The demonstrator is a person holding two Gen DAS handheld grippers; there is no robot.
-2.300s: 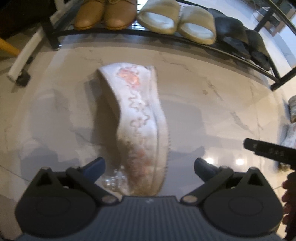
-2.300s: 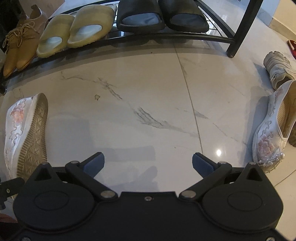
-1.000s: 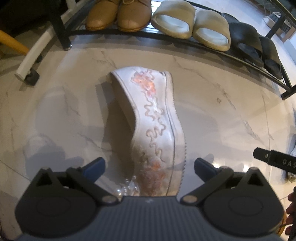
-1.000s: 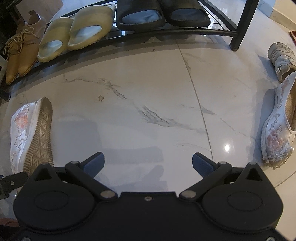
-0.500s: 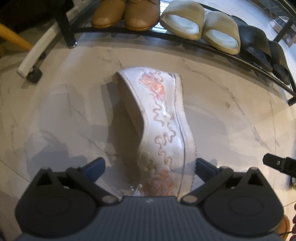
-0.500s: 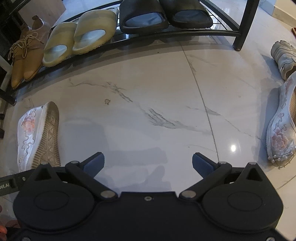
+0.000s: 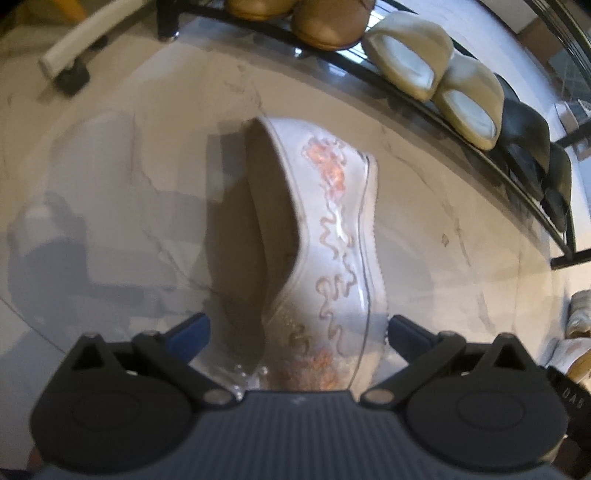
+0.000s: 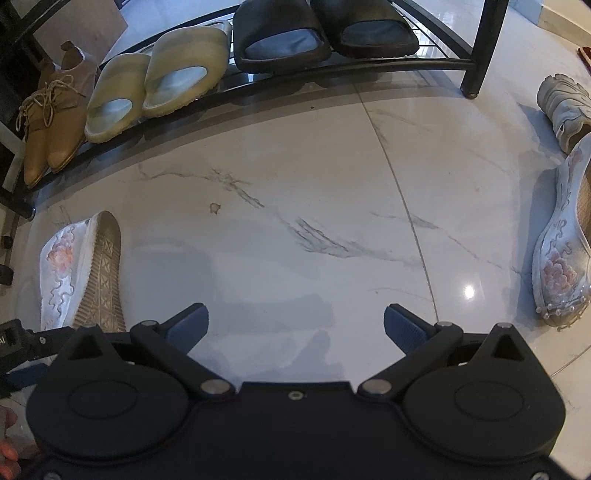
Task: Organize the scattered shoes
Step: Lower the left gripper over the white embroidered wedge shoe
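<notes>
A white embroidered shoe (image 7: 314, 240) lies on its side on the marble floor, its toe between the open fingers of my left gripper (image 7: 295, 332). The same shoe shows at the left of the right wrist view (image 8: 79, 273), sole facing right. Its mate (image 8: 565, 251) lies at the right edge of that view, next to a white sneaker (image 8: 565, 107). My right gripper (image 8: 295, 325) is open and empty over bare floor between the two embroidered shoes.
A black low shoe rack (image 8: 406, 62) runs along the back, holding tan lace-up shoes (image 8: 51, 125), beige slides (image 8: 159, 88) and black slides (image 8: 317, 33). A rack leg (image 8: 476, 51) stands at the right. A white wheeled bar (image 7: 74, 55) sits at the far left.
My left gripper has moved forward and tilted, so the embroidered shoe's toe now lies deeper between its fingers. The right gripper has drifted slightly; its fingers stay open.
</notes>
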